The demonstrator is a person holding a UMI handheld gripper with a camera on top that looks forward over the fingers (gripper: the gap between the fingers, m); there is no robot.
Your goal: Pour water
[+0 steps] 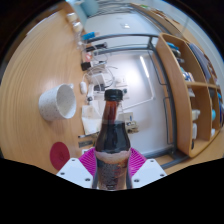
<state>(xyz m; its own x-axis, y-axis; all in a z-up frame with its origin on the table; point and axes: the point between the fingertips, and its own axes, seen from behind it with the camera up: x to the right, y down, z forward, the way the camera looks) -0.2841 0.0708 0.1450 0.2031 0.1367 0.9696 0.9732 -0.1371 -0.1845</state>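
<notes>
Gripper view shows the hand-held gripper (pixel 109 172) closed on a dark bottle (pixel 110 140), both pink pads (pixel 88 160) pressing its lower body from either side, so the bottle stands upright between the fingers with its neck and cap (pixel 113 97) rising straight ahead of them. The bottle looks dark and full of brownish liquid, though whether it is water cannot be told. Beyond it and off to one side, a white cup (pixel 57 101) rests on the wooden surface (pixel 30 110), well apart from the bottle; this is most likely where the pour is meant to go. A round pink thing (pixel 61 153) lies on the same surface nearer the fingers. Further off there is a window (pixel 130 70) with small items on its sill, and wooden shelving (pixel 190 90) on the other side. The cap seems to be on the bottle, so if it is not off before tilting, nothing will pour. The grip sits low on the body, so in my judgement the top-heavy bottle could swing or slip between the pads once tipped. The cup is still far off, and tilting before the neck is above its mouth would spill liquid onto the surface. Its mouth appears modest, so a fast tilt could overshoot the rim.
</notes>
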